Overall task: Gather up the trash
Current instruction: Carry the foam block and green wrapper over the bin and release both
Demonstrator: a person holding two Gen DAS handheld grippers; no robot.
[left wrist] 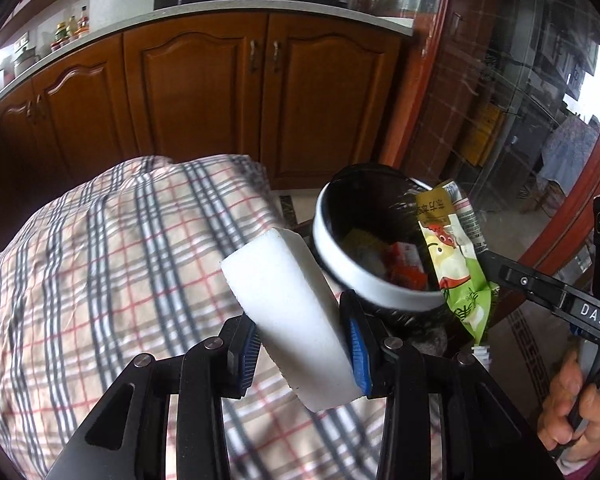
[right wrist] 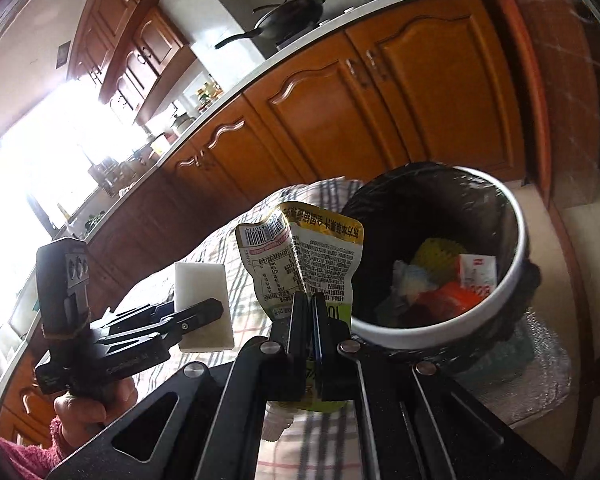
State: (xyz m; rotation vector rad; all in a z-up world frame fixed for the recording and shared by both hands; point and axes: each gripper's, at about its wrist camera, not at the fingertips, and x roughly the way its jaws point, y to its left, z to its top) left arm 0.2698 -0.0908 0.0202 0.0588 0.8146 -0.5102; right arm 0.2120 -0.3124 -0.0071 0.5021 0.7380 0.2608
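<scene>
Checked cloth (left wrist: pixel 100 264) in pink, grey and red covers the table, and past its far edge stands a trash bin (left wrist: pixel 342 256) with a white rim and a black liner. Inside the bin lie a yellow scrap, an orange-red wrapper (right wrist: pixel 460 296) and a small white packet with red print (right wrist: pixel 478 272), with other bits too dim to name.

The left gripper (left wrist: pixel 304 346) has its blue-padded fingers (left wrist: pixel 358 340) clamped on a white sponge block (left wrist: pixel 288 312). The block is plain, rectangular and thick; its long axis runs up and away from the fingers, tilted toward the left, and it hangs above the cloth just beside the bin's rim.

The right gripper (right wrist: pixel 311 316) pinches a snack pouch (right wrist: pixel 300 260), fingers pressed tight on its lower half. The pouch is flat and creased, green and yellow with a cartoon face on one side and a barcode and fine print on the other. It stands roughly upright, torn top end up, at the bin's near rim.
</scene>
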